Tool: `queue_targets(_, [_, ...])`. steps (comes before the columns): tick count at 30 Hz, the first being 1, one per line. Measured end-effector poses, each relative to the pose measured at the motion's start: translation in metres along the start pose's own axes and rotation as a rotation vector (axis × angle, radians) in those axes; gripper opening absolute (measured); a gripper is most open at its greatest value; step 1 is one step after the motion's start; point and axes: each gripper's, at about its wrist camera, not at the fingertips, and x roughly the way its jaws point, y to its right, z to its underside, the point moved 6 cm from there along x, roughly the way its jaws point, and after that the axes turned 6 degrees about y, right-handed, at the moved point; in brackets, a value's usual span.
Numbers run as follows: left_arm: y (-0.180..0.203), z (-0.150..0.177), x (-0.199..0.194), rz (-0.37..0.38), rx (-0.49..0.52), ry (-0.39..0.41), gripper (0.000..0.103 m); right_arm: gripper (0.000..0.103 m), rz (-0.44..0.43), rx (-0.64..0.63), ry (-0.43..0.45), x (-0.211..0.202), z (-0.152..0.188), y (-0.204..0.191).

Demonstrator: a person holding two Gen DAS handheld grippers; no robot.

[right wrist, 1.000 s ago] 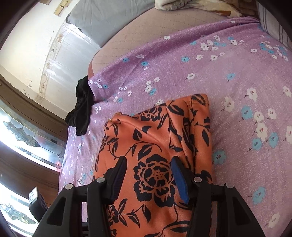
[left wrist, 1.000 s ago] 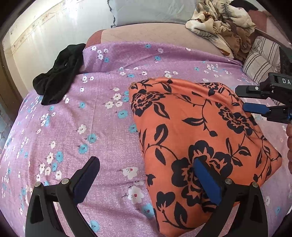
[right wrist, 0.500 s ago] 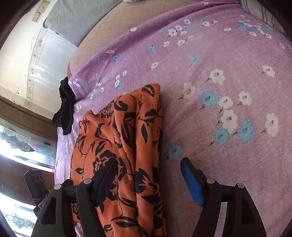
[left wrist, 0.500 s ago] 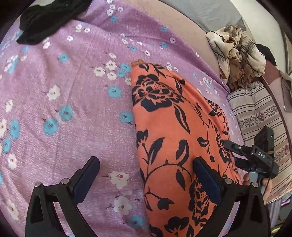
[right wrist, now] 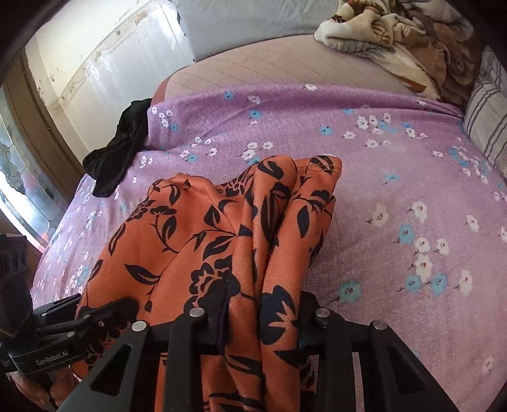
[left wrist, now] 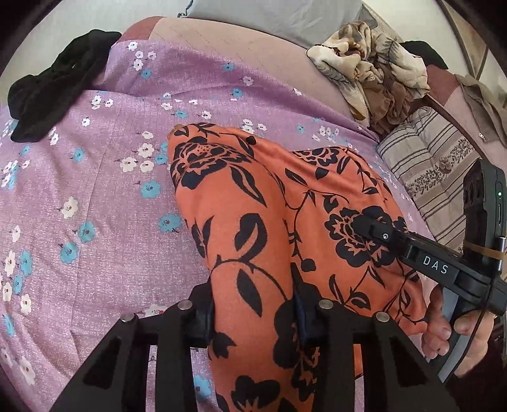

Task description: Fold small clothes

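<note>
An orange cloth with black flowers [left wrist: 253, 222] lies bunched on the purple flowered sheet [left wrist: 111, 206]. My left gripper [left wrist: 253, 313] has its jaws closing on the cloth's near left part, and the fabric fills the gap between the pads. In the right wrist view the same cloth [right wrist: 196, 241] is gathered into folds. My right gripper [right wrist: 263, 313] has its jaws closing on the right-hand folds, pads against the fabric. The right gripper [left wrist: 370, 228] also shows in the left wrist view, on the cloth's right side, with a hand [left wrist: 443, 332] behind it.
A black garment [left wrist: 54, 92] lies at the sheet's far left edge. A beige patterned heap [left wrist: 370, 73] and a striped pillow [left wrist: 427, 164] sit at the far right. A grey pillow [right wrist: 247, 25] leans against the back wall. Bare sheet [right wrist: 396, 177] stretches right of the cloth.
Both grippers stood wide over the flat cloth; their jaws have now come together on its near edge, and the fabric has bunched into folds between them.
</note>
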Motion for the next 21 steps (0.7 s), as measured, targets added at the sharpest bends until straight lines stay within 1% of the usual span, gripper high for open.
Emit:
queue_targets(3, [0.000, -0.005, -0.023, -0.029, 0.028, 0.041, 0.039, 0.030, -0.030, 0.003, 0.055, -0.016, -0.009, -0.010])
queue_targets(7, [-0.009, -0.016, -0.067, -0.064, 0.040, 0.109, 0.040, 0.030, -0.092, 0.003, 0.121, -0.039, -0.020, -0.031])
queue_targets(11, [-0.024, -0.010, -0.100, -0.110, 0.038, 0.135, 0.040, 0.030, -0.156, -0.001, 0.142, -0.051, -0.021, -0.062])
queue_targets(14, [-0.040, 0.003, -0.116, -0.139, 0.019, 0.124, 0.040, 0.030, -0.188, 0.005, 0.135, -0.055, -0.009, -0.084])
queue_targets(17, [-0.056, 0.022, -0.121, -0.166, -0.003, 0.099, 0.040, 0.030, -0.190, -0.007, 0.108, -0.051, 0.006, -0.102])
queue_targets(20, [-0.068, 0.046, -0.112, -0.195, -0.034, 0.023, 0.041, 0.030, -0.186, 0.019, 0.047, -0.040, 0.028, -0.109])
queue_targets(21, [-0.072, 0.054, -0.107, -0.208, -0.039, -0.008, 0.044, 0.030, -0.176, 0.038, 0.021, -0.036, 0.037, -0.108])
